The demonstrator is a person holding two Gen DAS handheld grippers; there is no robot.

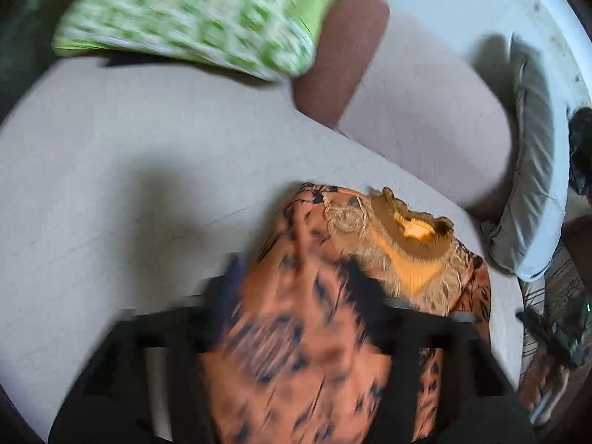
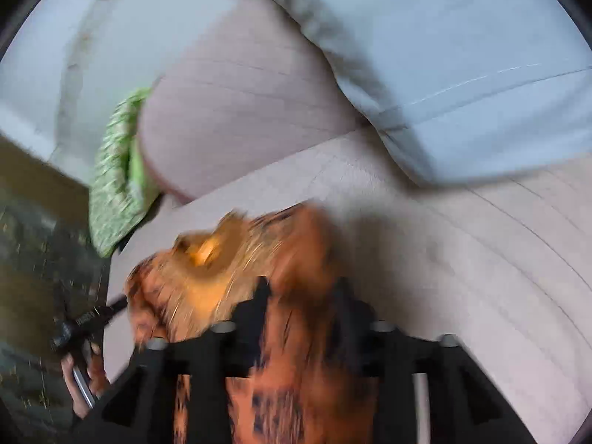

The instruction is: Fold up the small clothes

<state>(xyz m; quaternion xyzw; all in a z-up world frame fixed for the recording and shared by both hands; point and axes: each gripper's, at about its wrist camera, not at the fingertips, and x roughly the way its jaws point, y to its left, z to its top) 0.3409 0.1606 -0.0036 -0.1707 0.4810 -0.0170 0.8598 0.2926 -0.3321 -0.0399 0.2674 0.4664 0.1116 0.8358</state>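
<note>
Two grippers over one orange garment

Lying far left is a green patterned cloth [image 1: 192, 18]. Spreading across the near middle of the pinkish surface [image 1: 111, 185] is the orange black-flecked garment [image 1: 296, 333]. Left gripper [image 1: 296, 281] and right gripper [image 2: 301, 292] jaws are standing apart with its fabric between; blur is hiding any grip. Lying far right is a pale pillow [image 2: 462, 74].

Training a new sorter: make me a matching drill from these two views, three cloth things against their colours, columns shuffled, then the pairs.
Things:
1. garment between the fingers of both tools
2. folded cloth at the far edge
3. pillow by the wall

Colours:
A. pale blue-grey
B. orange with dark marks
C. green and white pattern

Pairs: 1-B, 2-C, 3-A
</note>
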